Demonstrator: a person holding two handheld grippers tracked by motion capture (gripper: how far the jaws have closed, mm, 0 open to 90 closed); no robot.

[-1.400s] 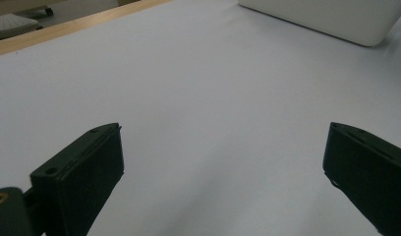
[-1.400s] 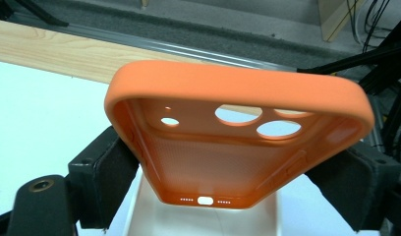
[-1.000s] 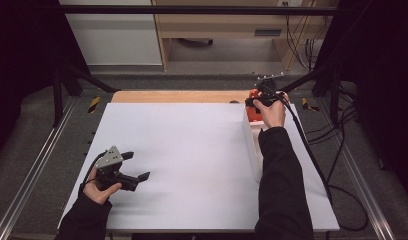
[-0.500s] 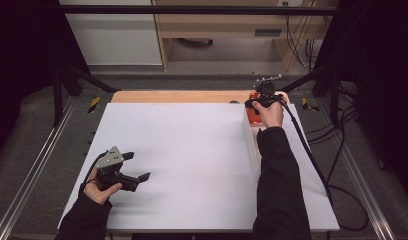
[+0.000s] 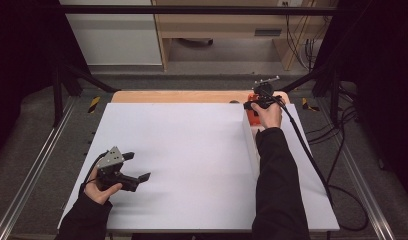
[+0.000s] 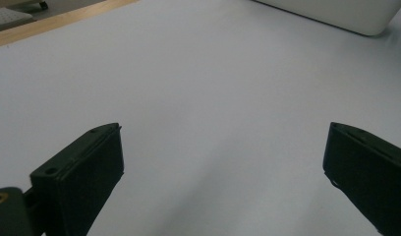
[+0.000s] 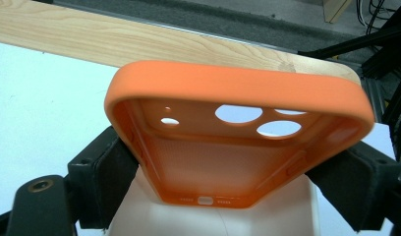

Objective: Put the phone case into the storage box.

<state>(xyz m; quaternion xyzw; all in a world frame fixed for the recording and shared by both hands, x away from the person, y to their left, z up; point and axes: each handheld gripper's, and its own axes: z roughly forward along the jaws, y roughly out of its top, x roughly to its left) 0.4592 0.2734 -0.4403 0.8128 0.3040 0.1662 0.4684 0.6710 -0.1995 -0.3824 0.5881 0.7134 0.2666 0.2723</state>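
Observation:
An orange phone case (image 7: 238, 88) with camera cut-outs is tilted up, its hollow side facing the camera, and my right gripper (image 7: 223, 172) is shut on its two long sides. Seen from above, that right gripper (image 5: 254, 102) is at the far right of the table, with the orange case (image 5: 251, 117) just below it, over the far end of a long white box (image 5: 251, 150). My left gripper (image 5: 138, 166) hovers low at the near left. Its jaws stand wide open over the bare white surface, as the left gripper (image 6: 223, 162) view shows.
The white table top (image 5: 192, 150) ends in a wooden strip (image 5: 182, 96) at the far side. Part of the white box (image 6: 336, 12) lies ahead of the left gripper. A black cable (image 5: 312, 160) trails from the right gripper off the table's right side.

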